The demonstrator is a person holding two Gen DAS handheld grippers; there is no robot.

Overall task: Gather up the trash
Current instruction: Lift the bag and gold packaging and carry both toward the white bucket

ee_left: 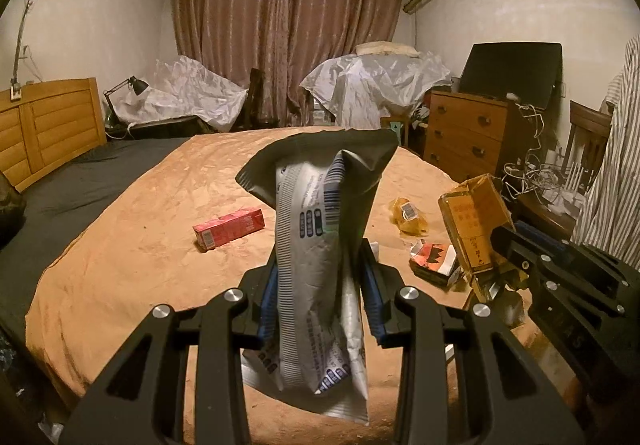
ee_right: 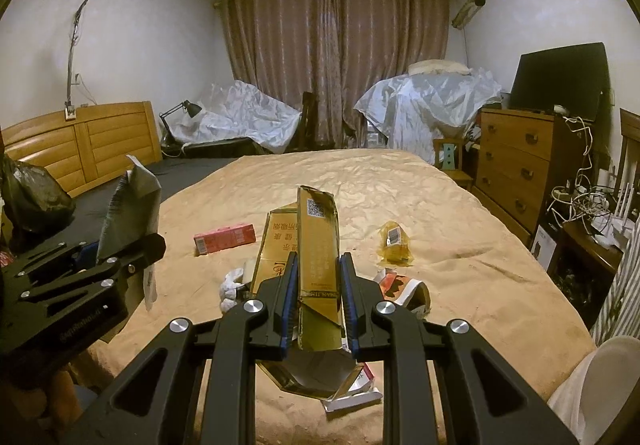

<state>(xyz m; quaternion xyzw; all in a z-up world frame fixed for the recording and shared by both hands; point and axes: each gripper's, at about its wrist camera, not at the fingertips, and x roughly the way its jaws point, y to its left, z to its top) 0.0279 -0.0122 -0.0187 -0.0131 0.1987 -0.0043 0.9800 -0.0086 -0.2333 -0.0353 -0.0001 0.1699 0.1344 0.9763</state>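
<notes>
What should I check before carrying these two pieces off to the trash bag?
1. Left gripper shut on the grey mailer bag: ok.
2. Right gripper shut on the gold carton: ok.
3. Both pieces lifted off the blanket: ok for the mailer; carton's lower end cannot tell.
4. Bed fully cleared: not ok. The red box, yellow wrapper, torn red-and-white packet and white crumpled scrap remain.
5. Black trash bag open to receive: cannot tell.
6. Grippers apart from each other: ok.

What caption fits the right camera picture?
Right gripper clamps a flattened gold carton above a trash-strewn bed.
</notes>
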